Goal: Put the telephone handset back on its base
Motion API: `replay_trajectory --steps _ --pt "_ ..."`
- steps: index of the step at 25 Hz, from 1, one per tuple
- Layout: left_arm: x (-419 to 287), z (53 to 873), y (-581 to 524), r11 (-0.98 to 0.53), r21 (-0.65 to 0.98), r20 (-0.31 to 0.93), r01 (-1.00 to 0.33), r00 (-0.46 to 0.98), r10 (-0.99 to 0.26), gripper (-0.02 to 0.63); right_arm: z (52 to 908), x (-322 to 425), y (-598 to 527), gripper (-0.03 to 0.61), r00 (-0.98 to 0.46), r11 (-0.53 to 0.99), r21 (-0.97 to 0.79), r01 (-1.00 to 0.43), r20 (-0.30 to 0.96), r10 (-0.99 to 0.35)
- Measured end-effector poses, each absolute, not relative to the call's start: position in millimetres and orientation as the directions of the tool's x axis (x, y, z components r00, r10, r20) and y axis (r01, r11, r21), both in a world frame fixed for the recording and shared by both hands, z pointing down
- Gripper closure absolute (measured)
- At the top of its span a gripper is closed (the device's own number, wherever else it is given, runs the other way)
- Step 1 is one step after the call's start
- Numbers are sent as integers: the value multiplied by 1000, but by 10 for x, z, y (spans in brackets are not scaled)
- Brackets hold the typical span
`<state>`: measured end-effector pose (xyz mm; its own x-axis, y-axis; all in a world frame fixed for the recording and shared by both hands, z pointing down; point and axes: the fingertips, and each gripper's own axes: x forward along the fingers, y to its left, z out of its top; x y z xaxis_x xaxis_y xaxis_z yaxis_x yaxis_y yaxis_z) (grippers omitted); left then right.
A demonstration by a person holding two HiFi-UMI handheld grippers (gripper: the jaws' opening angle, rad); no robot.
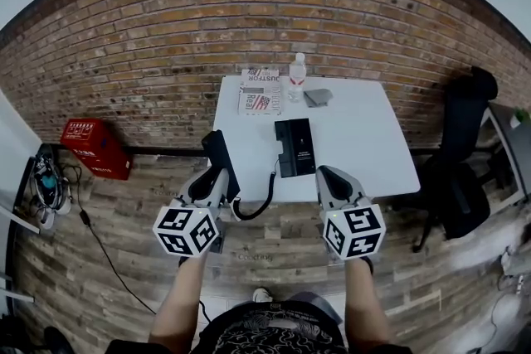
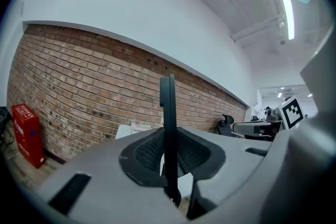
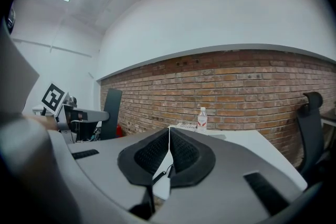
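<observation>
Nearest, a person's two bare forearms each hold a grey hand-held gripper topped by a black-and-white marker cube. The left hand-held gripper [image 1: 213, 181] is clamped on a slim black telephone handset [image 2: 167, 113], which stands upright and edge-on between its padded jaws, in the air just off the desk's near left corner. A black coiled cord [image 1: 259, 205] loops from the handset up over the desk's front edge. The right hand-held gripper [image 3: 169, 147] has its jaws pressed together with nothing between them, and hovers at the front edge. On the white rectangular desk [image 1: 365, 137], the flat black telephone base [image 1: 295, 147] lies near the front. Farther back sit a printed paper [image 1: 260, 99], a small grey flat item [image 1: 317, 97] and a clear water bottle [image 1: 297, 77]. A red-brown brick wall [image 1: 166, 54] stands behind.
</observation>
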<state>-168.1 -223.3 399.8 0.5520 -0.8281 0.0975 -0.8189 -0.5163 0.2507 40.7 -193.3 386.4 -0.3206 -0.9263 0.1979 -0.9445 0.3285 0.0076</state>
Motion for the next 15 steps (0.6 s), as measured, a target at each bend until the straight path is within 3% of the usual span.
replay_trajectory --steps 15 --pt "-1257 4380 -2546 -581 357 157 -731 660 -734 540 3965 464 -2204 577 -328 336 4 -942 197 -924"
